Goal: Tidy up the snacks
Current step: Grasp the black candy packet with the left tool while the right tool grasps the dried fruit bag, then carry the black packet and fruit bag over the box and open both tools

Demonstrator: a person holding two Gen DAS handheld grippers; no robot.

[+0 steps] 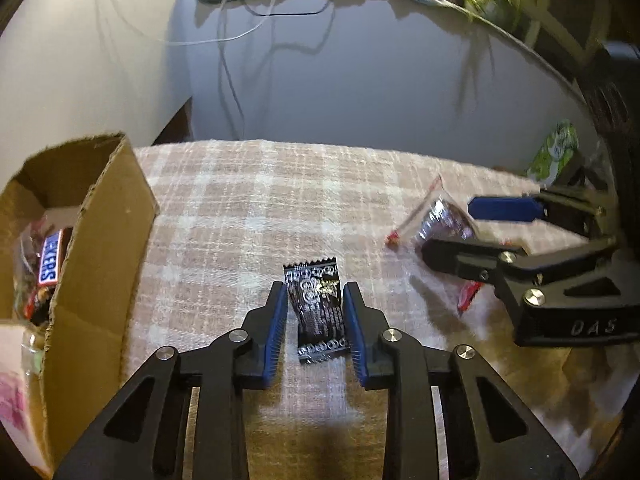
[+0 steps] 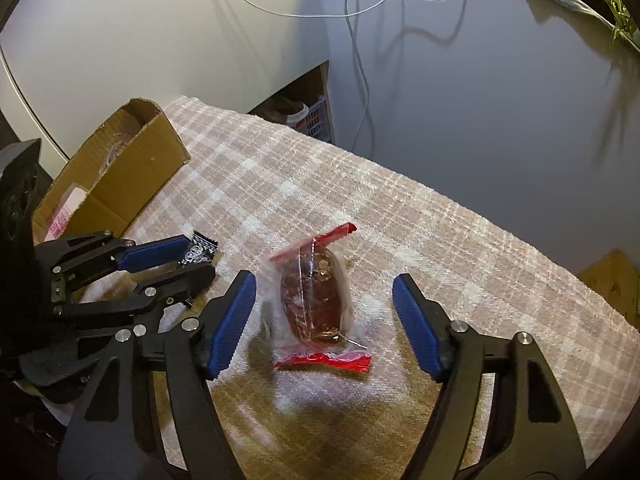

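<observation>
A black snack packet [image 1: 317, 312] with silver print lies on the checked cloth between the blue pads of my left gripper [image 1: 314, 294], which is closed on its sides. The same packet [image 2: 200, 254] and left gripper [image 2: 192, 260] show in the right wrist view. A clear packet with red ends holding a dark snack [image 2: 316, 300] lies between the wide-open fingers of my right gripper [image 2: 324, 288], touching neither pad. It also shows in the left wrist view [image 1: 438, 216], with the right gripper [image 1: 452, 232] around it.
An open cardboard box [image 1: 100, 248] stands at the left and holds a Snickers bar [image 1: 50, 258] and other snacks; it also shows in the right wrist view [image 2: 120, 176]. A green packet [image 1: 554, 154] lies at the far right. Cables hang along the wall behind the table.
</observation>
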